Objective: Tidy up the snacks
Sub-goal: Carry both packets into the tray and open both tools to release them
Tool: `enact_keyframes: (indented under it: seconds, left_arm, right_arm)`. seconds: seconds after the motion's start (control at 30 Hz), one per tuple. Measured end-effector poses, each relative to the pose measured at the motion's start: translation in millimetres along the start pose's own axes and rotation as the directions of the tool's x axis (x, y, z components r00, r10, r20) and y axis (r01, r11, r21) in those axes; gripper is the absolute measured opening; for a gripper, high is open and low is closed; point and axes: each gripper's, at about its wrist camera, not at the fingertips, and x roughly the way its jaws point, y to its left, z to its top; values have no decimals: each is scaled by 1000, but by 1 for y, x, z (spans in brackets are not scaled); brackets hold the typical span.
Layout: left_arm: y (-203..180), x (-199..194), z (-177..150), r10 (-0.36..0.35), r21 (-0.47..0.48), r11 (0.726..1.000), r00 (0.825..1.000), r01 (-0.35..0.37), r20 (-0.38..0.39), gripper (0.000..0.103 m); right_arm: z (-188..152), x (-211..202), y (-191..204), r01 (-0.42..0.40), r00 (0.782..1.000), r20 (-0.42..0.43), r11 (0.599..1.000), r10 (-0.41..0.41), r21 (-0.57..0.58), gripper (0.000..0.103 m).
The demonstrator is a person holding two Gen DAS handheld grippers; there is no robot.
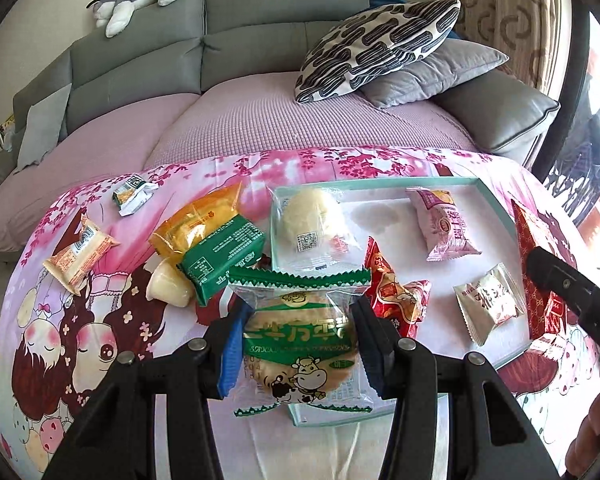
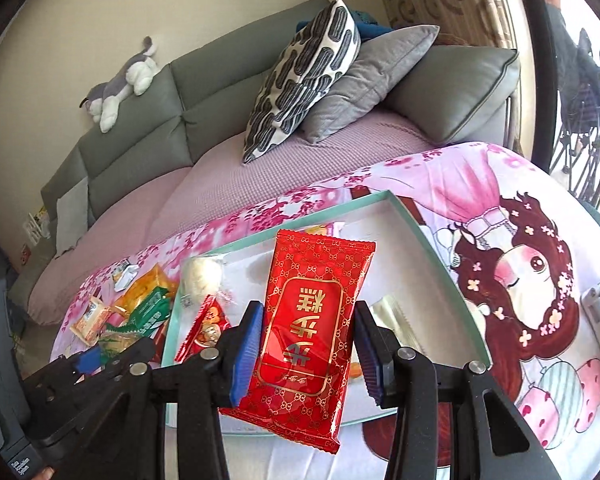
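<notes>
My left gripper (image 1: pixel 298 338) is shut on a clear green-edged cracker packet (image 1: pixel 300 340) with a cow print, held over the near left corner of the pale teal tray (image 1: pixel 384 185). My right gripper (image 2: pixel 306 354) is shut on a red gold-patterned packet (image 2: pixel 310 336), held over the tray (image 2: pixel 440 256). It also shows at the tray's right edge in the left wrist view (image 1: pixel 540 256). In the tray lie a white bun packet (image 1: pixel 310 224), a pink packet (image 1: pixel 446 224), a red packet (image 1: pixel 396 292) and a silver packet (image 1: pixel 488 302).
Left of the tray, on the pink cartoon cloth (image 1: pixel 100 320), lie a green packet (image 1: pixel 220 258), an orange packet (image 1: pixel 198 220), a jelly cup (image 1: pixel 168 284), a beige packet (image 1: pixel 80 254) and a small packet (image 1: pixel 134 194). A sofa with cushions (image 1: pixel 380 48) stands behind.
</notes>
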Motion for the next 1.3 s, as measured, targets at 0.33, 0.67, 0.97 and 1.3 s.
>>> enact_keyframes:
  seconds: [0.33,0.67,0.97,1.3]
  left_arm:
    - [2,20,3,50,-20,999,999,-50,-5,52]
    - [-15,48,0,33,22,999,998,-32,-43,52]
    - [-31,68,9,16,50,999,997,-12,-69,52]
    - [-39,83,8,16,73,997,994,-8,-106,52]
  right_arm:
    - [-1,14,-16,23,999,-31,999,-22,25,47]
    - [-7,43,-11,10,997,-83,1000,-7,26,47]
    - [-8,59,-9,26,995,-100,1000,-25,8,48]
    - [-10,75,-4,62,990,-122,998,-64,-21,48]
